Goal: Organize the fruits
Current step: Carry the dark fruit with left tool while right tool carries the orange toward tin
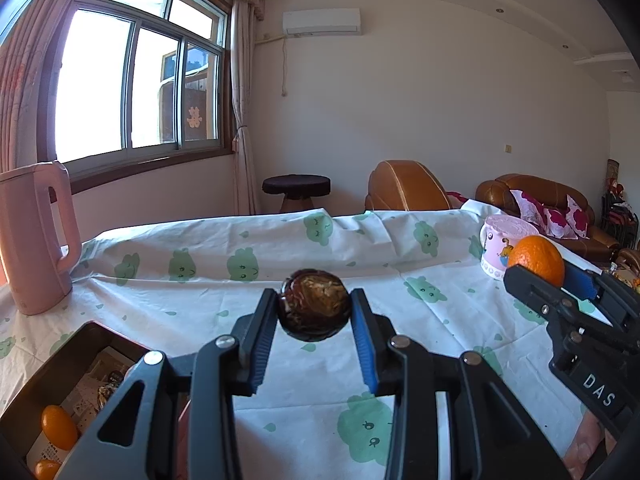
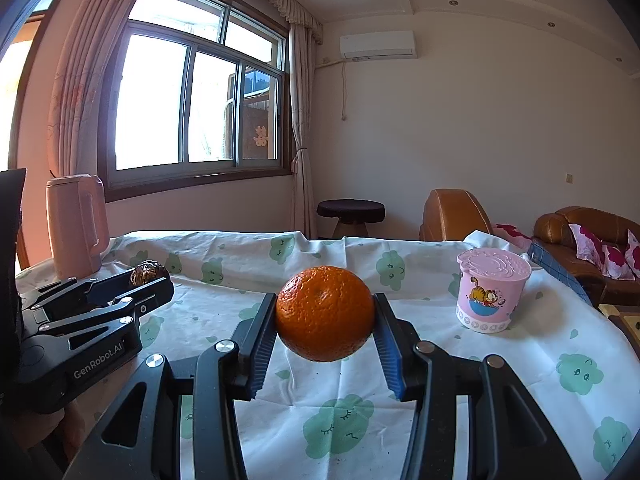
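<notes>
Tongs both loaded: our left tongs [image 1: 315, 307] clamp a dark brown round fruit [image 1: 315, 305], right tongs [image 2: 325, 316] clamp an orange [image 2: 325, 313], both above the table [image 2: 360, 400]. Tray [image 1: 86, 332] with small oranges [image 1: 59, 426] sits lower left.

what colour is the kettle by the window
Pale pink; the kettle shows best in the left wrist view.

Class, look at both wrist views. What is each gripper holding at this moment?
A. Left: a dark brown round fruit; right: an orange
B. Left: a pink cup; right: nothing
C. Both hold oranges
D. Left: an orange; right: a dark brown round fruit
A: the left gripper has its jaws pressed on the dark brown round fruit, and the right gripper clamps the orange, both lifted above the tablecloth.
</notes>
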